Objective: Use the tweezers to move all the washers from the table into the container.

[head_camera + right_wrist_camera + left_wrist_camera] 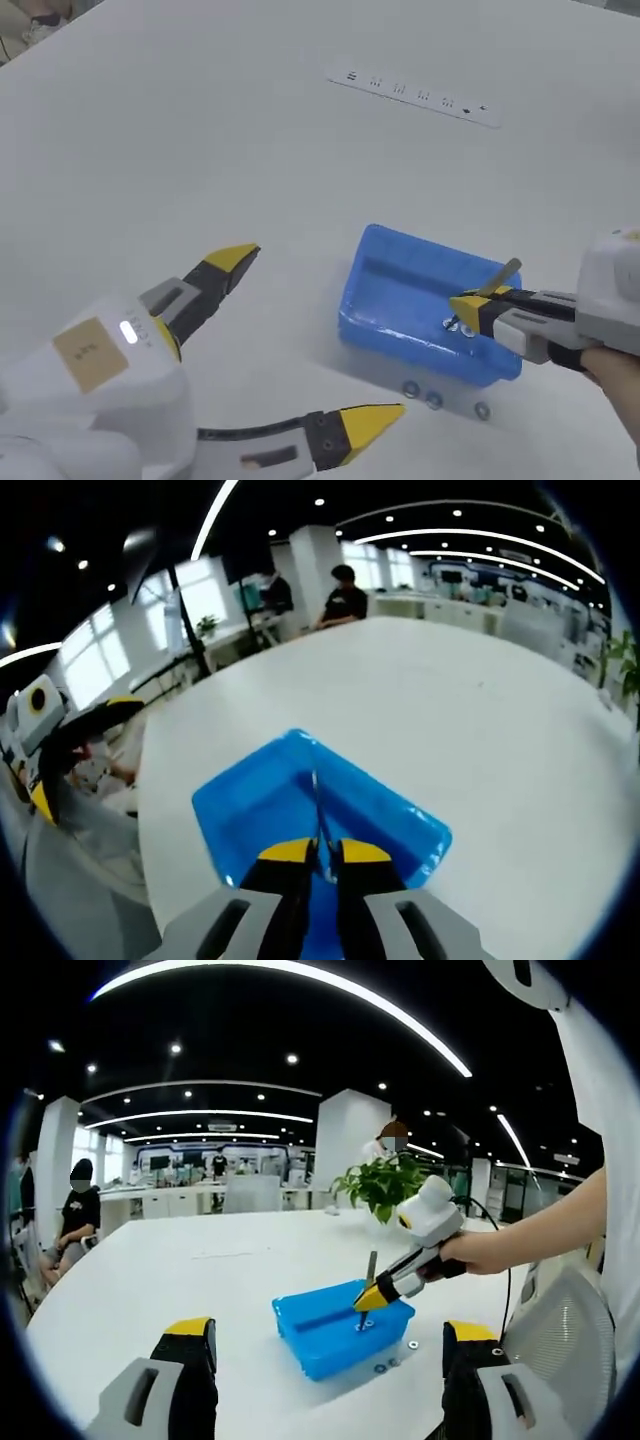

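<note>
A blue container [400, 290] stands on the white table [200, 150]. Three small washers [433, 400] lie on the table just in front of its near wall. My right gripper [468, 305] is shut on the tweezers [502, 273] and hovers over the container's right end, where washers [460, 326] lie inside. In the right gripper view the tweezers [318, 815] point down into the container [250, 800]. My left gripper [305, 340] is open wide, left of the container, holding nothing. In the left gripper view the container [320, 1335] sits ahead, with washers [393, 1363] beside it.
A white power strip [415, 97] lies at the far side of the table. People sit at desks in the office behind; a potted plant [380, 1185] stands at the table's far end. A white chair [570, 1330] is at the right.
</note>
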A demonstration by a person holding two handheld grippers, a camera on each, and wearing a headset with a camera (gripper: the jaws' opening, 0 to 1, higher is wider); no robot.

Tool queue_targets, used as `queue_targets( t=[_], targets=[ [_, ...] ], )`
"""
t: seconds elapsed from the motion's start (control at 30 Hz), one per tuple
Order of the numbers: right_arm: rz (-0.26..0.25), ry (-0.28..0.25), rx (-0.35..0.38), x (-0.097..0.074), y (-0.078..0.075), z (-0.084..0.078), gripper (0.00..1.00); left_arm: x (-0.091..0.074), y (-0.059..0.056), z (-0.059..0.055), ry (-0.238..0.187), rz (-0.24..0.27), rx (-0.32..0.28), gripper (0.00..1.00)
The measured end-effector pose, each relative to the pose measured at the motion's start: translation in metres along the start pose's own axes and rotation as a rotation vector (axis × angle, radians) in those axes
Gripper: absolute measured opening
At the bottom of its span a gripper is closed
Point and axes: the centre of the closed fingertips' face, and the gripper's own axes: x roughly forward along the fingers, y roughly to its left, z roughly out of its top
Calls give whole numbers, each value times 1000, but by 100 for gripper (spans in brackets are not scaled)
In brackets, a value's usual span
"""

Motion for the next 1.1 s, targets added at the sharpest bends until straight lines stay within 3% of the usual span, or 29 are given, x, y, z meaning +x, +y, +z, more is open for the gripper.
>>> queue_targets(
  t=[0.27, 0.43, 0.57, 0.63, 0.83, 0.97, 1.1],
  targets=[
    [16, -61, 1, -25, 15, 22, 5, -1, 2, 0, 5, 10, 4, 95],
    [47, -98, 1, -44, 35, 33, 4, -1, 0, 0, 3, 3, 8, 95],
    [79, -110, 1, -54, 53, 32, 4, 0, -2, -1, 13, -4, 16, 95],
    [117, -110, 16, -54, 63, 29, 4, 0, -2, -2, 16, -6, 15, 95],
    [156, -77, 28, -40, 78, 6, 4, 0, -2, -5, 32, -9, 15, 94],
    [147, -50, 19, -23, 78, -14, 4, 0, -2, -6, 36, -9, 21, 94],
    [117, -25, -37, -14, 74, -25, 4, 0, -1, -6, 34, -7, 28, 92]
  ],
)
